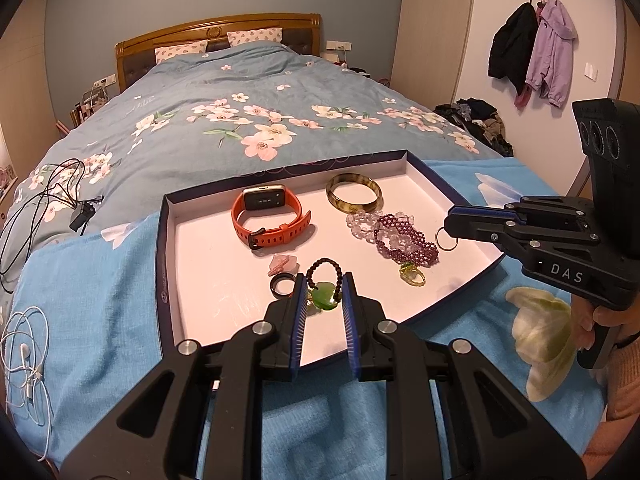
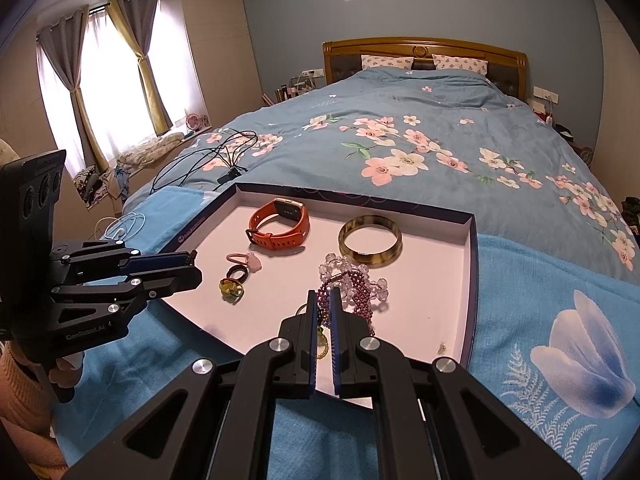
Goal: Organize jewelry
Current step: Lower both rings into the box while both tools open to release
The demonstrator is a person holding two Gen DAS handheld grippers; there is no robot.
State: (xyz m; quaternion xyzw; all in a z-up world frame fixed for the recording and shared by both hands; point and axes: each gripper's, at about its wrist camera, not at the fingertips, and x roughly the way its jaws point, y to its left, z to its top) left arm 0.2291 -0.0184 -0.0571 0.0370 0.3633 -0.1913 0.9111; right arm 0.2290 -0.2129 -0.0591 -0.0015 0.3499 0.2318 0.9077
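L gripper [image 1: 324, 286]: fingers near-closed on dark bead bracelet [image 1: 325, 265] w/ green pendant, low over tray [image 1: 162, 240] front | R gripper [image 2: 324, 300]: fingers shut on thin metal ring [image 1: 446, 239], by purple bead bracelet [image 1: 406, 242] | tray on bed [image 1: 224, 92]

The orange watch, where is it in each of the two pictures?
Left wrist view: the orange watch lies in the far left part of the tray, left of the brown bangle.
Right wrist view: the orange watch lies near the tray's far side, left of centre, again left of the brown bangle.
Shared landmark: the brown bangle, just right of the watch in both views.
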